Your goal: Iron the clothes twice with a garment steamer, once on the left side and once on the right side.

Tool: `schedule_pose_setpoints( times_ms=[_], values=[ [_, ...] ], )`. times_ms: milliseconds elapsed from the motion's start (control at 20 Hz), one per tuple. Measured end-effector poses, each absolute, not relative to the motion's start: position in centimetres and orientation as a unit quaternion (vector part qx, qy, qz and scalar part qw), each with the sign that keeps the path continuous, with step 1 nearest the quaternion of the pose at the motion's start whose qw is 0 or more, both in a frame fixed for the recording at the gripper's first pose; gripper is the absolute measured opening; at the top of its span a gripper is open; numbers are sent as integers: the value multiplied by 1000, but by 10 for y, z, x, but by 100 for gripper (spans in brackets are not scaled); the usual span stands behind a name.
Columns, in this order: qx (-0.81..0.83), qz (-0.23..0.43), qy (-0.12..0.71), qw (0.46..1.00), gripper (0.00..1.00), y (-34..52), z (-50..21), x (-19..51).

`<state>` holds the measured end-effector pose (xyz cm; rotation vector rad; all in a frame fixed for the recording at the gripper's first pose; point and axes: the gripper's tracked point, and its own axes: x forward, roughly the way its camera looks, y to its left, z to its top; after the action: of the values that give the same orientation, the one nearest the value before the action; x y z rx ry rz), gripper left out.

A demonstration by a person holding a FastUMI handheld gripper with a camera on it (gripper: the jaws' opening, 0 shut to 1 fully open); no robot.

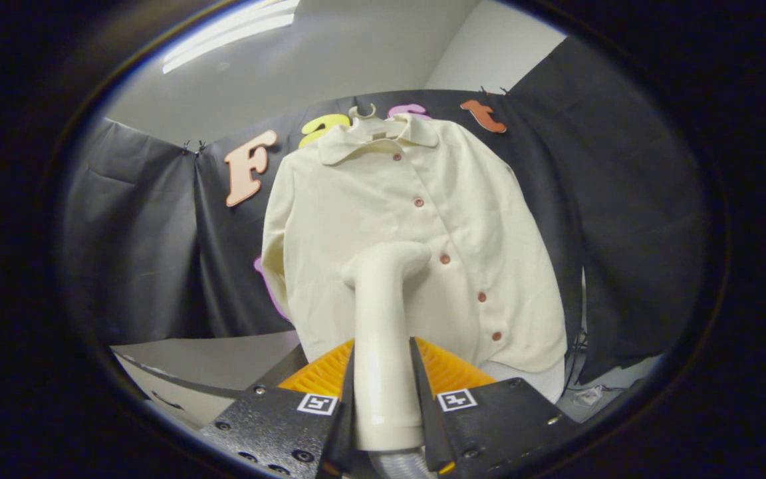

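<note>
I hold the garment steamer [386, 313] upright between the fingers [384, 392], both of which press against the sides of its handle, so the grip looks firm enough to steer the head without it twisting. The steamer's bent head sits just ahead of and above the fingers, turned toward the cream shirt [416, 239] that hangs beyond them on a hanger [363, 112] against the dark cloth wall [150, 233]. From here I cannot tell whether the head touches the fabric or stands just off it; it overlaps the lower middle of the shirt front, just to one side of the button row [445, 259]. A ribbed hose [396, 464] leaves the base of the handle below the fingers, which I judge is why the handle is held upright: the hose hangs free and the steam face meets the cloth squarely. The shirt hangs buttoned and flat, its front panels open to a vertical pass on either side of the buttons. A pale worktop [210, 362] lies low, beside the fingers and under the shirt's hem. I judge the ironing to be under way or about to start on one side, with the other side to come.
</note>
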<state>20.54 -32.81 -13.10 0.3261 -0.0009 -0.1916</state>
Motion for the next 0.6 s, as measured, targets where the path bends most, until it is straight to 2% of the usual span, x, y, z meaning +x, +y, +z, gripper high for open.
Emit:
schedule_pose_setpoints(
  times_ms=[600],
  values=[
    [198,-105,59,973,40,-330,-228,170]
  ],
)
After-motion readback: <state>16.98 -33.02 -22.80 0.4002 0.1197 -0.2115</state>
